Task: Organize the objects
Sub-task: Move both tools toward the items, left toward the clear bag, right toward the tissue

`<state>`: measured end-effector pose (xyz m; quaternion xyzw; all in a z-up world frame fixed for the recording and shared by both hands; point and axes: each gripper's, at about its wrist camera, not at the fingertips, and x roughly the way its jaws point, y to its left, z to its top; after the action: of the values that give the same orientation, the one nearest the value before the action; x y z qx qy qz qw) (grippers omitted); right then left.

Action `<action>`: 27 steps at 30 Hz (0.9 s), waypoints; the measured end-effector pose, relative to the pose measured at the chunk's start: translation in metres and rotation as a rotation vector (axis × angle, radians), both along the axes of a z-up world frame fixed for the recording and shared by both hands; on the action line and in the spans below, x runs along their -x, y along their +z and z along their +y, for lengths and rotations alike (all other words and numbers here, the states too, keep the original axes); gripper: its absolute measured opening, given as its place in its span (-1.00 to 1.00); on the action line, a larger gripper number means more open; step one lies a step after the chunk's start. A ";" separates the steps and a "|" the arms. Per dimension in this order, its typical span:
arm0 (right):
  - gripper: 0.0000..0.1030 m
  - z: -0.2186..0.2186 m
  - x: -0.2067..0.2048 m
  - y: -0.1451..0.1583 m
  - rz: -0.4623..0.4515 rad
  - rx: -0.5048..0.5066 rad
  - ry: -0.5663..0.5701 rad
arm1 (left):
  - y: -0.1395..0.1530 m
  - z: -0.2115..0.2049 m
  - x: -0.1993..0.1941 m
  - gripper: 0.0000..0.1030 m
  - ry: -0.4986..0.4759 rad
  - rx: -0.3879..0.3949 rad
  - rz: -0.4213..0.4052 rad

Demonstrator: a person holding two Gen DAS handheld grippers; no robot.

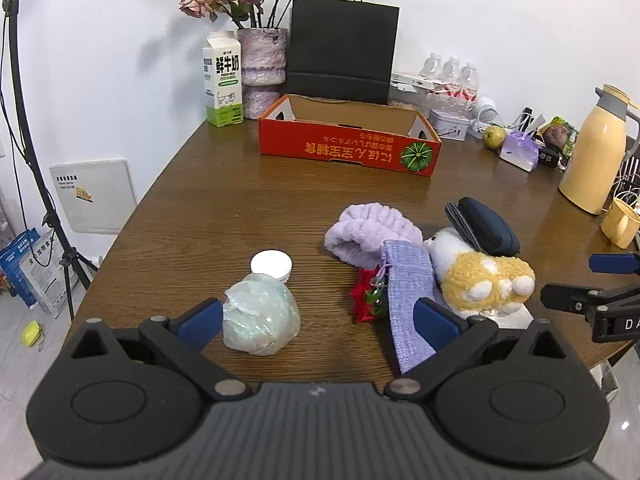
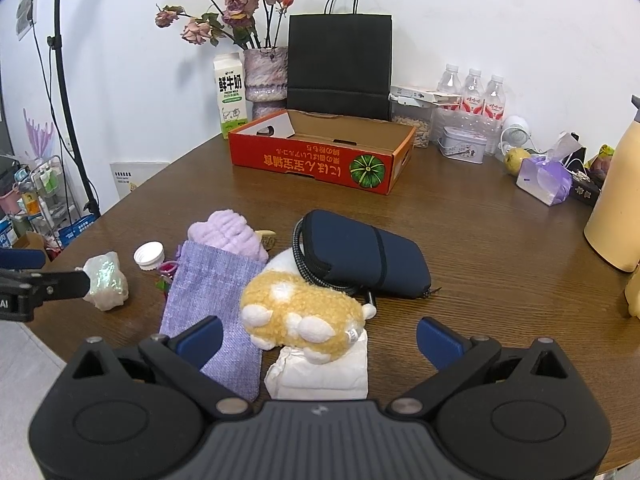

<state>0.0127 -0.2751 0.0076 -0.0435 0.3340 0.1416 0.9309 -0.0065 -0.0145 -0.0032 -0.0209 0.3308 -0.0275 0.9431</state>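
Note:
On the brown table (image 1: 240, 200) lies a loose pile: a purple fluffy cloth (image 1: 370, 232), a lilac fabric pouch (image 1: 408, 296), a yellow-and-white plush toy (image 1: 484, 276), a navy zip case (image 1: 486, 226), a red and green ornament (image 1: 368, 296), a white cap (image 1: 271, 264) and an iridescent plastic lump (image 1: 260, 316). My left gripper (image 1: 318, 320) is open and empty, the lump by its left finger. My right gripper (image 2: 320, 338) is open and empty, over the plush toy (image 2: 300, 308) and a white folded pack (image 2: 320, 372). The pouch (image 2: 216, 296) and case (image 2: 360, 256) lie just beyond.
An open red cardboard box (image 1: 348, 148) stands at the back middle, with a milk carton (image 1: 222, 80), a vase of dried roses (image 1: 262, 68) and a black paper bag (image 1: 340, 52) behind it. A yellow thermos (image 1: 596, 148), a yellow mug (image 1: 618, 222), bottles and small items crowd the right side.

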 end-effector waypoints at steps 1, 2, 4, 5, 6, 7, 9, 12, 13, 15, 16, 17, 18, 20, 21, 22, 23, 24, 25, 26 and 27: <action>1.00 0.000 0.000 0.000 0.000 0.000 0.001 | 0.000 -0.001 0.000 1.00 -0.002 -0.001 0.000; 1.00 0.000 0.000 0.000 0.000 0.000 0.001 | 0.000 -0.001 0.000 1.00 -0.004 -0.001 -0.001; 1.00 0.000 0.000 0.000 0.000 0.000 0.000 | 0.000 -0.002 0.000 1.00 -0.006 -0.001 -0.001; 1.00 0.000 0.000 0.000 0.000 0.000 0.000 | 0.000 -0.003 0.000 1.00 -0.006 -0.001 -0.002; 1.00 0.000 0.000 0.000 0.000 0.000 0.000 | 0.000 -0.003 0.000 1.00 -0.007 0.000 -0.001; 1.00 0.000 0.000 0.000 0.000 0.000 0.000 | 0.000 -0.003 0.000 1.00 -0.008 0.000 -0.002; 1.00 0.001 0.000 0.000 0.000 0.000 0.000 | 0.000 -0.004 0.000 1.00 -0.009 0.000 -0.002; 1.00 0.001 0.000 -0.001 0.000 0.000 -0.001 | 0.000 -0.005 0.000 1.00 -0.012 0.001 -0.002; 1.00 0.001 0.000 -0.001 0.000 -0.001 0.000 | 0.000 -0.006 0.000 1.00 -0.013 0.000 -0.002; 1.00 0.001 0.000 -0.001 0.000 0.000 0.000 | 0.000 -0.007 0.000 1.00 -0.015 0.000 -0.002; 1.00 0.001 0.000 -0.001 -0.001 0.000 0.000 | 0.000 -0.007 0.000 1.00 -0.015 0.000 -0.002; 1.00 0.001 0.000 -0.001 -0.001 0.000 -0.001 | 0.000 -0.007 0.000 1.00 -0.015 0.000 -0.003; 1.00 0.001 0.000 -0.001 0.000 0.000 0.000 | 0.000 -0.007 0.000 1.00 -0.016 0.000 -0.003; 1.00 0.001 0.000 -0.001 0.000 0.000 -0.001 | 0.000 -0.008 0.001 1.00 -0.017 0.000 -0.003; 1.00 0.002 0.000 -0.001 0.000 0.000 -0.001 | 0.000 -0.008 0.001 1.00 -0.017 0.000 -0.003; 1.00 0.002 0.000 -0.001 0.000 0.000 0.000 | 0.000 -0.008 0.001 1.00 -0.017 0.000 -0.003; 1.00 0.002 0.000 -0.001 0.000 0.000 -0.001 | 0.000 -0.008 0.001 1.00 -0.016 0.001 -0.003; 1.00 0.002 0.000 -0.001 0.000 0.000 -0.001 | 0.000 -0.008 0.001 1.00 -0.017 0.000 -0.003; 1.00 0.002 0.000 -0.001 0.000 0.000 -0.001 | 0.000 -0.008 0.001 1.00 -0.017 0.000 -0.004; 1.00 0.002 0.000 -0.001 0.001 0.000 -0.001 | 0.000 -0.008 0.001 1.00 -0.017 0.000 -0.004; 1.00 0.002 0.000 -0.001 0.001 0.000 -0.001 | 0.000 -0.008 0.001 1.00 -0.017 0.000 -0.003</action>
<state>0.0124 -0.2734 0.0066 -0.0435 0.3344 0.1410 0.9308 -0.0071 -0.0223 -0.0035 -0.0181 0.3295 -0.0355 0.9433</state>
